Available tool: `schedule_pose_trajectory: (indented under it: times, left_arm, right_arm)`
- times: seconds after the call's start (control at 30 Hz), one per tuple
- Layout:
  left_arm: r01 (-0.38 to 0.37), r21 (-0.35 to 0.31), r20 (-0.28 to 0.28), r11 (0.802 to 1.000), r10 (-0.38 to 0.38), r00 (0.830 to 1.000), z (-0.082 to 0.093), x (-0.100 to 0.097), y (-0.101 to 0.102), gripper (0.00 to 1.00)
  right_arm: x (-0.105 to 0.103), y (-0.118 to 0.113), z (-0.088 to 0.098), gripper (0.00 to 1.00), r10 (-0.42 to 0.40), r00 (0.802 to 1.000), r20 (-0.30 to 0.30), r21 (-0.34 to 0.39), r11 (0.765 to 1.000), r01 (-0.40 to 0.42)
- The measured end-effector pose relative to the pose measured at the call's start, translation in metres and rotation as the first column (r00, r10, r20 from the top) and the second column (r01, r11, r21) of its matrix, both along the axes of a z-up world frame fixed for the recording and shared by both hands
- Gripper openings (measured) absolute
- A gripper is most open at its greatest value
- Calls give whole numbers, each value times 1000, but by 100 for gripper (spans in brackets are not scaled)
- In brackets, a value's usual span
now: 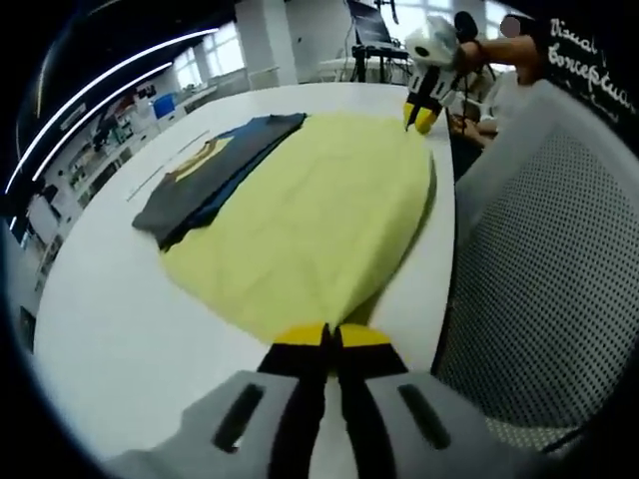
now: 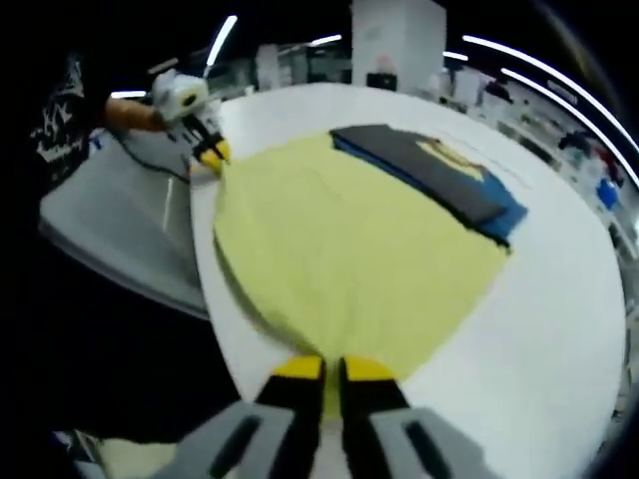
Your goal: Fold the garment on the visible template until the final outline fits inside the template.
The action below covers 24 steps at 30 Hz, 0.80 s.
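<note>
spread flat across a white table [image 1: 110, 329]: a pale yellow garment [image 1: 310, 225], one edge lying just beside a folded dark grey and blue garment [image 1: 215, 170]. clamped on the yellow cloth's near edge in the left gripper view, the left gripper [image 1: 331, 339], yellow tips closed together with fabric pinched between. gripping the opposite edge in the right gripper view, the right gripper [image 2: 332, 371], tips likewise closed on the cloth. seen beyond the table edge in the left gripper view, a perforated white chair back [image 1: 539, 269].
</note>
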<state>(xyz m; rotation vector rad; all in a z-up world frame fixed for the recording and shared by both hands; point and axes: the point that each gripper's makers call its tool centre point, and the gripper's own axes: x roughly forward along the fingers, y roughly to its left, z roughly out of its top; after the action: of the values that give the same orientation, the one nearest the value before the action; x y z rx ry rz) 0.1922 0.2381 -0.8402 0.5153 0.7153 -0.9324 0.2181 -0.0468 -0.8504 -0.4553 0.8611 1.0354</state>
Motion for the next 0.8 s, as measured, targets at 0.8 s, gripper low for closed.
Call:
schedule_pose_trajectory:
  times: [0.8]
  left_arm:
    - [8,-29,-110,1000,-11,994,6,-39,-2,0]
  right_arm:
    - [-45,3,8,0,-52,985,-167,99,993,69]
